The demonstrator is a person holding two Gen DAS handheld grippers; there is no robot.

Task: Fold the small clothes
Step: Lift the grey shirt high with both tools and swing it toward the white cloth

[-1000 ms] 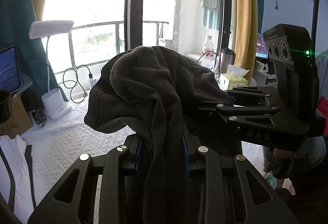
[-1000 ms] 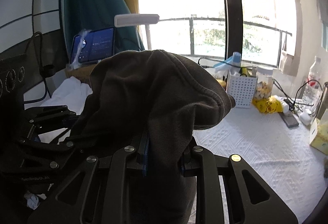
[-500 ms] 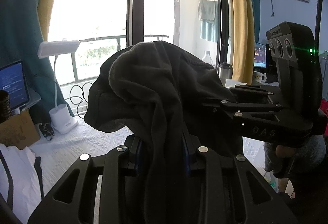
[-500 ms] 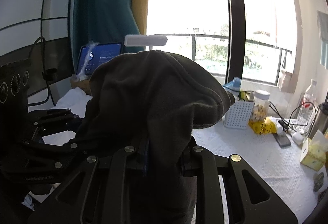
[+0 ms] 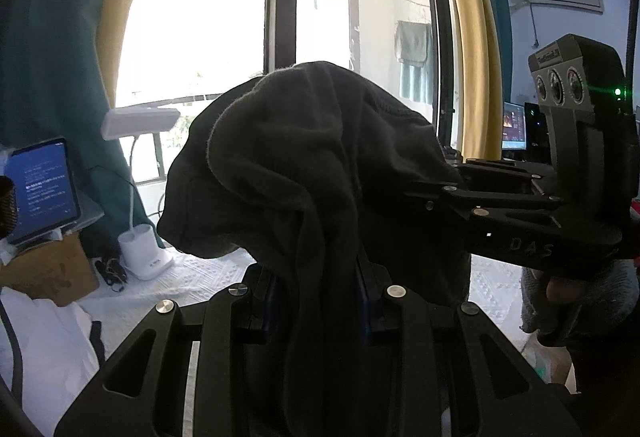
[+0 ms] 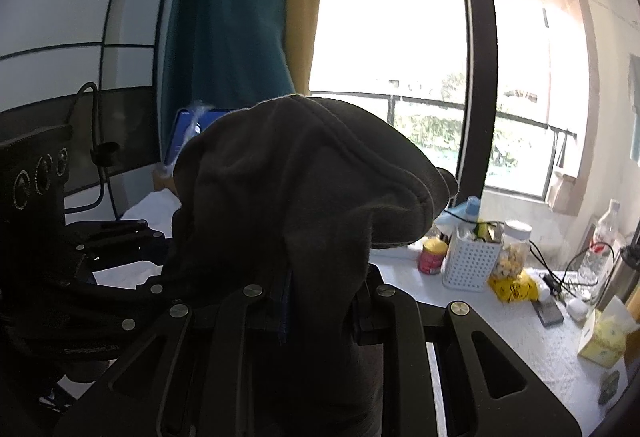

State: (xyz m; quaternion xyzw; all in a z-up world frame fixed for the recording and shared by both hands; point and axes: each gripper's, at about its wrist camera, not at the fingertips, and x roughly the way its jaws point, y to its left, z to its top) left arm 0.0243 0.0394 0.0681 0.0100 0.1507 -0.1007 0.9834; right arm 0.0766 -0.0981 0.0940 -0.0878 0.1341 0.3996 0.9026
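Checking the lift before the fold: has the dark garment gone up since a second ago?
Yes. In the left wrist view the dark garment sits where it did between the jaws, but the desk lamp has dropped lower in frame, so garment and gripper rose together.

The right gripper pinches a dark grey garment, which bunches up over its fingers and droops to the right, lifted clear of the white-covered bench. The left gripper reaches into the same cloth from the left. Behind, near the window, a white perforated basket, a red-labelled jar and a yellow tissue box stand on the bench.
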